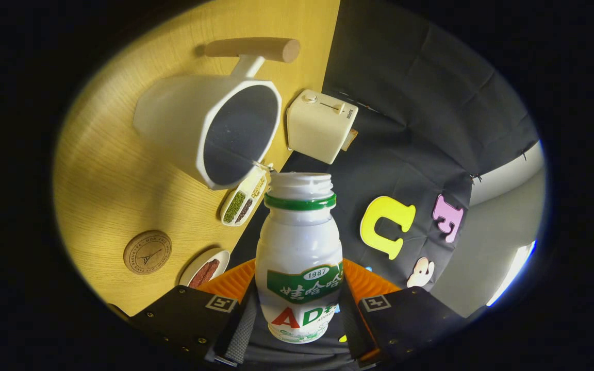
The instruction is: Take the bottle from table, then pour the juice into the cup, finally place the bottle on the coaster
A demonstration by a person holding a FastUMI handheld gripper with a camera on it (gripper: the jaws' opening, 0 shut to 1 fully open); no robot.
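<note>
White bottle [298, 268] clamped between both tool [297, 314] fingers.

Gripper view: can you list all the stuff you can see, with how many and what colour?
bottle: 1, white with green neck ring, cap off, between the claw's fingers
cup: 1, white, wooden handle, on the table just beyond the bottle's mouth
coaster: 1, round, brown wood, on the table
toaster: 1, cream, beside the cup
divided dish: 1, white, holds green and dark grains
small plate: 1, white, reddish food
table: 1, yellow wood
claw: 1, shut on the bottle
</note>
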